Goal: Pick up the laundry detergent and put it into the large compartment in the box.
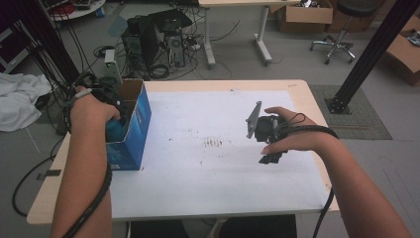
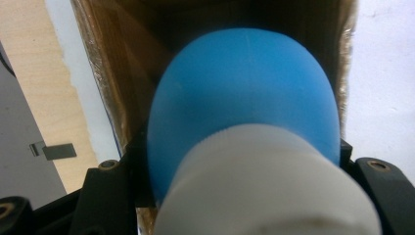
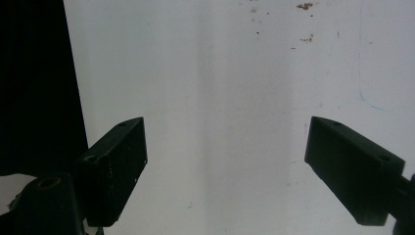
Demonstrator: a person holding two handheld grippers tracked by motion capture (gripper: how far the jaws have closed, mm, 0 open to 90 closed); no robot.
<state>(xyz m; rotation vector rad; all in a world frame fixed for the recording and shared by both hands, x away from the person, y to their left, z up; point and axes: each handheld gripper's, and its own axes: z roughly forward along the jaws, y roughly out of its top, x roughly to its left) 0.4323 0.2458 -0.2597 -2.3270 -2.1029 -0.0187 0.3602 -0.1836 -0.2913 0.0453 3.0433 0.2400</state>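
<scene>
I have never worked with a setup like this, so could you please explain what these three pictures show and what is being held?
A person sits at a table with a hand-held two-jaw gripper in each hand; there is no robot arm. The high view looks down from above the person's side. The other two pictures come from cameras riding on the grippers, looking along their black jaws.

The left gripper reaches into an open blue cardboard box at the table's left edge. Its own view shows it holding a blue bottle with a white cap over the box's brown inside.

The right gripper hangs over the bare white tabletop, jaws wide apart, holding nothing.
</scene>
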